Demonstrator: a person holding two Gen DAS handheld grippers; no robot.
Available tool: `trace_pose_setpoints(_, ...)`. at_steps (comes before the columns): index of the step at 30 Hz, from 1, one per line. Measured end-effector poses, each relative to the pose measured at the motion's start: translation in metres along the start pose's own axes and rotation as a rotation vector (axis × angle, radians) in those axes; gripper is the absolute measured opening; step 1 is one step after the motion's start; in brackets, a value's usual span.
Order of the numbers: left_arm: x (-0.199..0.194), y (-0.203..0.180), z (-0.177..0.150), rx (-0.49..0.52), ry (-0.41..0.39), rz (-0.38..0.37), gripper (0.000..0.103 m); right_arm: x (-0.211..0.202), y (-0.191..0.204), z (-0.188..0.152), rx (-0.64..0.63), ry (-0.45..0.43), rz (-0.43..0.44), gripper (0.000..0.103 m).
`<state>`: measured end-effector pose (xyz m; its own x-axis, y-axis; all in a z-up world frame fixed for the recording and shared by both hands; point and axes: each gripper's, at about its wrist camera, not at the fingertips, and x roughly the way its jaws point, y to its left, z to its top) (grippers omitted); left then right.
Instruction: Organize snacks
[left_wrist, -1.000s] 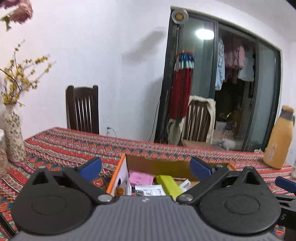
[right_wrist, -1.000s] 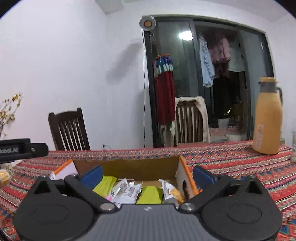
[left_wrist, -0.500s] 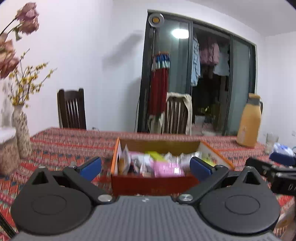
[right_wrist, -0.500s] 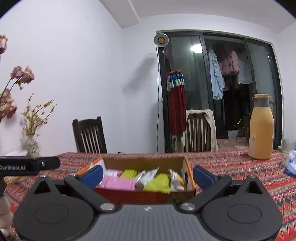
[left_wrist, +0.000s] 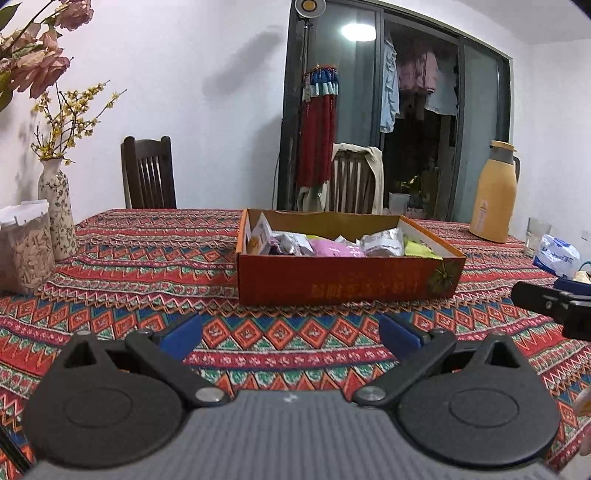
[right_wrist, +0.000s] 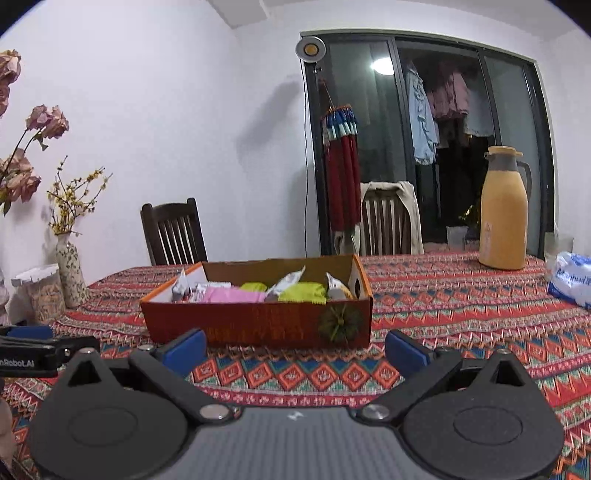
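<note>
The left claw (left_wrist: 290, 334) is hovering low over the desk (left_wrist: 140, 258) with its jaws spread wide and nothing between them — the snack box (left_wrist: 347, 282) is sitting just ahead, apart from the fingertips. The right claw (right_wrist: 295, 349) is likewise gaping empty, the box (right_wrist: 258, 325) lying ahead of it, slightly left, with snack packets (right_wrist: 236, 295) filling it.

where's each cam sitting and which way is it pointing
Left wrist: on the left gripper, low over the table, facing the snack box and balcony door; its own open blue-tipped fingers show, plus the other gripper's tip at right.
Right wrist: on the right gripper, same heading, a little further right; own open fingers show, the left gripper's tip at far left.
Shared: snack box, orange thermos, flower vase, chairs, tablecloth.
</note>
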<state>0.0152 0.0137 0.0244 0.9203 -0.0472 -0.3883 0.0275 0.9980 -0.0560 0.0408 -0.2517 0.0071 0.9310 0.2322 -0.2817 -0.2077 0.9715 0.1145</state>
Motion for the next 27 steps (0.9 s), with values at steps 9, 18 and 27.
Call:
trace_pose_setpoints(9, -0.005, -0.004, -0.008, 0.013, 0.016, -0.007, 0.103, -0.005, 0.003, -0.011, 0.005, 0.028, -0.007, 0.103)
trace_pose_setpoints(18, -0.004, -0.005, -0.01, 0.017, 0.021, -0.01, 0.103, -0.003, 0.004, -0.01, 0.007, 0.033, -0.004, 0.103)
trace_pose_setpoints(27, -0.003, -0.005, -0.01, 0.017, 0.024, -0.009, 0.103, 0.0, 0.004, -0.012, 0.011, 0.044, -0.001, 0.103)
